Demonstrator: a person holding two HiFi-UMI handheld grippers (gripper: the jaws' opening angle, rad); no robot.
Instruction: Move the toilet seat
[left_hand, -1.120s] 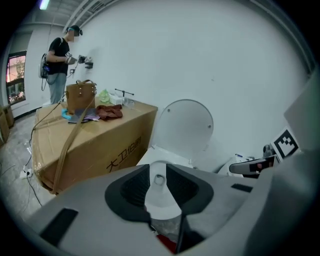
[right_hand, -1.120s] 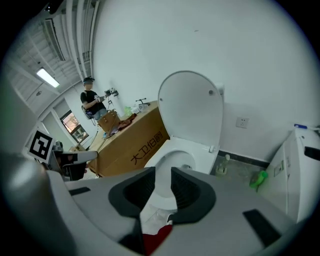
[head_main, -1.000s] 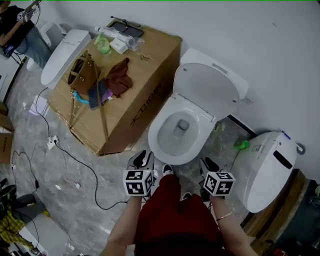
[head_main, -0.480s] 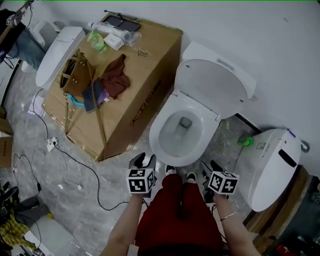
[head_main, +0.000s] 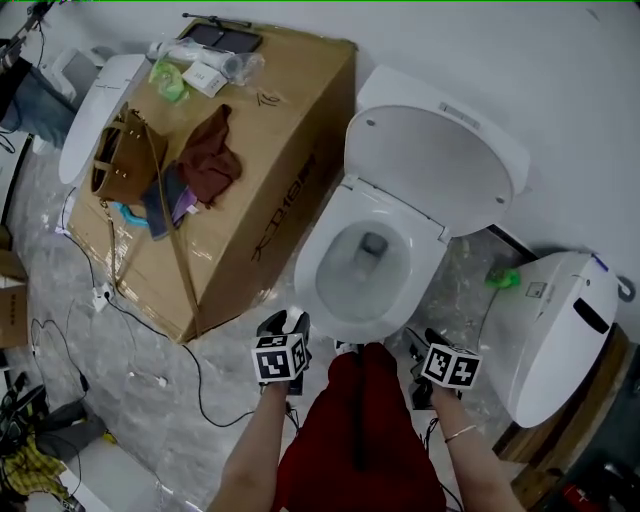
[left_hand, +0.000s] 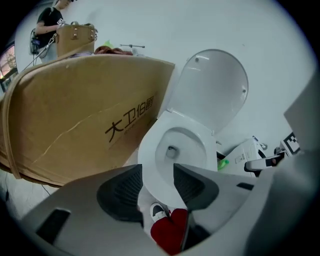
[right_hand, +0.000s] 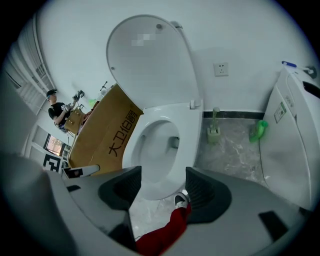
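Both claws are released, their jaws opening with nothing gripped. The left claw (head_main: 286, 324) and right claw (head_main: 424, 342) hover at lower centre, one on each side of the front of the toilet bowl (head_main: 352, 280) and clear of it. The toilet seat (head_main: 408, 226) seems to lie flat on the bowl in mid-frame, though ring and rim are hard to separate. Its lid (head_main: 430, 165) stands raised just above. A cardboard box (head_main: 270, 180) fills the upper left.
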